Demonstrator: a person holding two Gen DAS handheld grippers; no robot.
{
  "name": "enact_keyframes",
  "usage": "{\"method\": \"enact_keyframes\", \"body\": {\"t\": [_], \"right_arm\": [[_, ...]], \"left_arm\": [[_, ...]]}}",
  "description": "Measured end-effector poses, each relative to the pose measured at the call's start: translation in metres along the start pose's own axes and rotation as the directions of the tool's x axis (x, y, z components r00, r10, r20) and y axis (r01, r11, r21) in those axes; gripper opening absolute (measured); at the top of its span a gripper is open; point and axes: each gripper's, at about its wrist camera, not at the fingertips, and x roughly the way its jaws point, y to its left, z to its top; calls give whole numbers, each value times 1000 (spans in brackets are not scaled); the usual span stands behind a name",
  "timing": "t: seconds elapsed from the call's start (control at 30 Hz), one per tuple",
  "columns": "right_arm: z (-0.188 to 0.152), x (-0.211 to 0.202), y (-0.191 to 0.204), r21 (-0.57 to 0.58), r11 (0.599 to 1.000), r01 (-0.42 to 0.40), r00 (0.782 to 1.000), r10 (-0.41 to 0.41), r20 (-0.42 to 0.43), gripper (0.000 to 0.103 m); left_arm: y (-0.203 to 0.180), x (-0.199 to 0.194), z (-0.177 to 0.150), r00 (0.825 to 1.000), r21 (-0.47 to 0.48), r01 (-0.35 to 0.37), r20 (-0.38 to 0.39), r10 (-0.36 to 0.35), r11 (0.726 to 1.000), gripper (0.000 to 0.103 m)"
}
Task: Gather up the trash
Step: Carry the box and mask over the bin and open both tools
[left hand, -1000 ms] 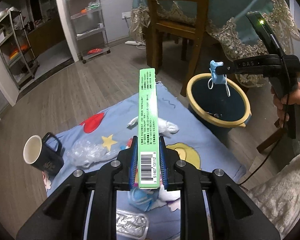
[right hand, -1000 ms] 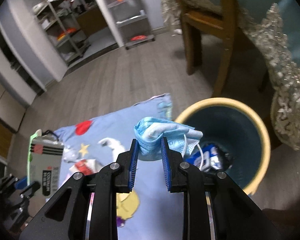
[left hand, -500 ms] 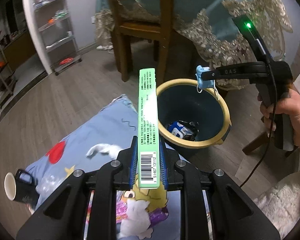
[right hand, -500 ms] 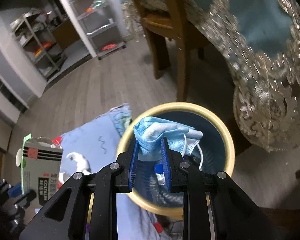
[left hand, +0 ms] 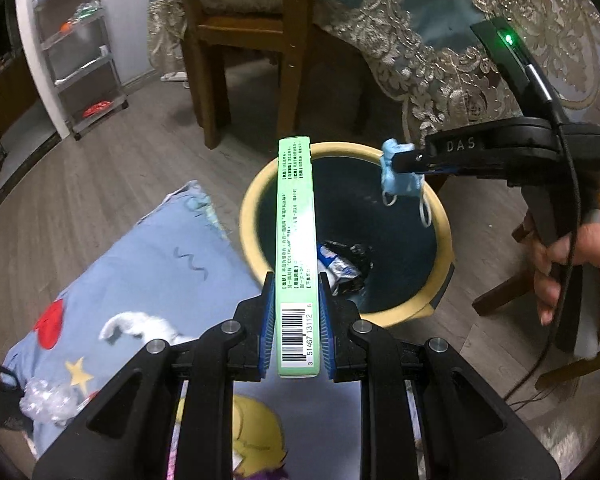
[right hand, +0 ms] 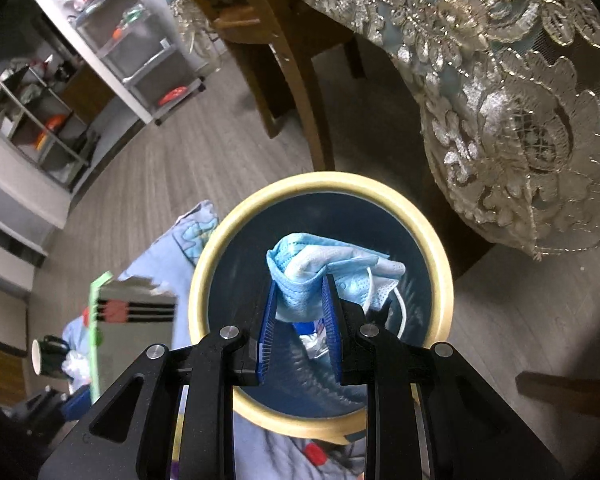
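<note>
Bin (right hand: 436, 248) on wood floor (left hand: 80, 184) beside blanket (left hand: 160, 264); fingers pinch mask (right hand: 320, 264), box (left hand: 296, 216)

A home — dining area of a lived-in flat. Grey wood-plank floor (left hand: 100, 184). Far side: wooden chair (left hand: 252, 40) pushed up to a desk draped in a teal cloth with gold lace trim (right hand: 500, 92). Far left: wheeled metal shelf rack (left hand: 80, 52) stacked with household odds, against a white wall; a darker room opens beyond it. Near: child's cartoon-print blanket (left hand: 148, 280) spread on the floor, a dark mug (right hand: 48, 356) on its left edge — round yellow-rimmed waste bin (right hand: 432, 240) beside the blanket, wrappers inside.
</note>
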Motion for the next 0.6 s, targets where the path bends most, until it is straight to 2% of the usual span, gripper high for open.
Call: {"method": "enact_keyframes", "body": {"t": [0.17,0.27,0.3,0.33,0.37,0.4,0.47,0.57,0.6], "right_arm": [[1,2,0,15,1000,10,1000,-10,-4,25],[1,-3,0,15,1000,20,1000,-21,23,25],[4,-3,1,12,1000,28,999,-29,32,26],[3,-5,2,12,999,34,999,-34,39,30],[3,-5,1,13,999,42,998,-43,45,33],[3,-6,0,16,999,50,997,-51,49,40],[3,-6,0,24,999,46,998,-47,51,52],[3,-8,2,10,999,43,997,-43,57,65],[4,-9,4,2,999,38,997,-38,60,73]], "left_arm": [[-8,18,14,1000,3,4,24,-4,1000,19],[-6,16,25,997,-22,28,78,-26,999,20],[-6,14,28,995,-24,31,94,-28,999,26],[-6,14,30,995,-23,25,97,-23,999,43],[-6,14,31,996,-23,10,94,-8,1000,52],[-5,12,30,995,-26,-20,94,22,999,67],[-2,9,28,995,-34,-20,95,23,999,68],[8,3,23,996,-56,-31,81,36,998,71],[12,-1,20,995,-63,-44,83,49,997,75]]}}
